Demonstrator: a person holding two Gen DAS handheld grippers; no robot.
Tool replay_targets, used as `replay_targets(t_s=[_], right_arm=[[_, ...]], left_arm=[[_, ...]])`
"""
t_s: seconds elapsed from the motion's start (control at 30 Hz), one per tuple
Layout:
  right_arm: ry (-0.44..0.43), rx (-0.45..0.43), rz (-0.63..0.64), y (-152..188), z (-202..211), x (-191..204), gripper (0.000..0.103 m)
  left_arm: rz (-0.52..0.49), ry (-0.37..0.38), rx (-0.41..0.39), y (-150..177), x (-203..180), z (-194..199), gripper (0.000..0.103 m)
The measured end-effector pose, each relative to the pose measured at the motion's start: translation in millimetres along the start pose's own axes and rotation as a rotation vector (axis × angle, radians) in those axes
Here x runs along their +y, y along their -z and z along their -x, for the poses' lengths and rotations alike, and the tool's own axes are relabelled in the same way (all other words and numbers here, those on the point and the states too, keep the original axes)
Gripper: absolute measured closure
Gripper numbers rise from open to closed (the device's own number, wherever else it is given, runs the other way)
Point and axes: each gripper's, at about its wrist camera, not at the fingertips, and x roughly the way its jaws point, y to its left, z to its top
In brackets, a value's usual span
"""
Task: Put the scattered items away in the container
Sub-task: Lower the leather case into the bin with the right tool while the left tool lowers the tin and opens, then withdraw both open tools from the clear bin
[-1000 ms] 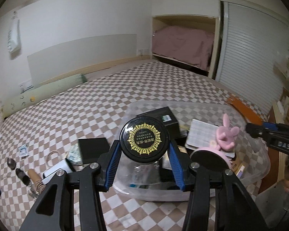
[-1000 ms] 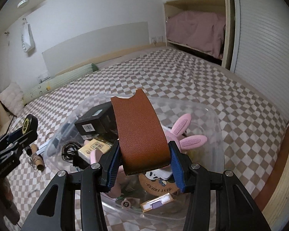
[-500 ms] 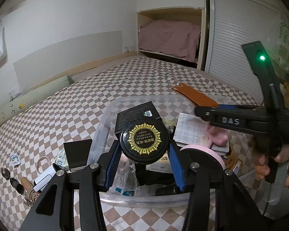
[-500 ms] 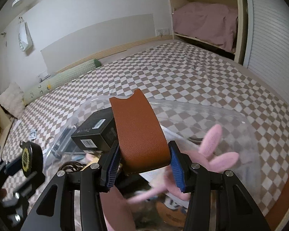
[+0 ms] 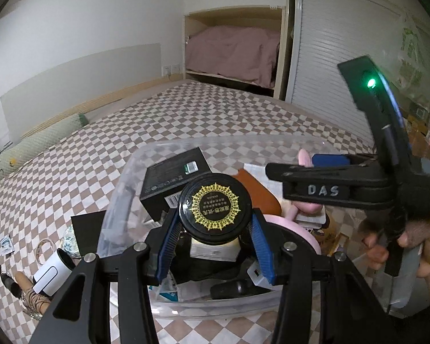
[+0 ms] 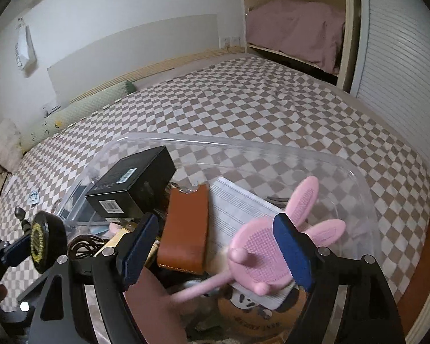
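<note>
Jaws of the left gripper (image 5: 215,230) pinch a round black jar lid with a gold sunburst emblem (image 5: 214,208), blue pads pressed to both its sides at lower centre of the left wrist view, held over the near part of the clear plastic storage container (image 5: 116,197). Jaws of the right gripper (image 6: 215,248) are opening, spread wide, pads touching nothing; a flat brown leather sleeve with a notched top (image 6: 185,226) lies between and beyond them, loose, resting inside the container (image 6: 364,189) against a black cardboard box with a barcode label (image 6: 132,185). Same view, lower right: a pink rabbit-eared plastic brush (image 6: 268,253) atop a white lined paper pad (image 6: 238,209). Left wrist view, right side: a bare hand (image 5: 415,238) grips the right tool's handle. Lower left, outside the container on the brown-and-white checkered bedcover (image 5: 71,160): a white cylinder with a black end (image 5: 53,272) and a flat black square (image 5: 86,229).
</note>
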Motion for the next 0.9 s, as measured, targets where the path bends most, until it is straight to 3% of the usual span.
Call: replay_targets(t_s=[0.1, 0.17, 0.4, 0.53, 0.9], right_arm=[[-0.004, 0.003, -0.012, 1.0, 1.6, -3.1, 0.021], [-0.005, 0.002, -0.018, 0.4, 2.5, -2.8, 0.021], [0.014, -0.008, -0.012, -1.0, 3.1, 1.7, 0.021], [0.037, -0.018, 0.002, 0.3, 4.8, 3.7, 0.021], [0.086, -0.04, -0.009, 3.5, 16.5, -1.0, 0.021]], left_arm=[[0.007, -0.008, 0.012, 1.5, 0.3, -4.9, 0.049], [0.018, -0.008, 0.01, 0.5, 2.4, -4.2, 0.031], [0.019, -0.035, -0.003, 0.1, 5.6, 2.1, 0.029], [0.01, -0.074, -0.026, 0.6, 5.1, 4.5, 0.003], [0.022, -0.079, -0.046, -0.2, 12.8, 13.7, 0.001]])
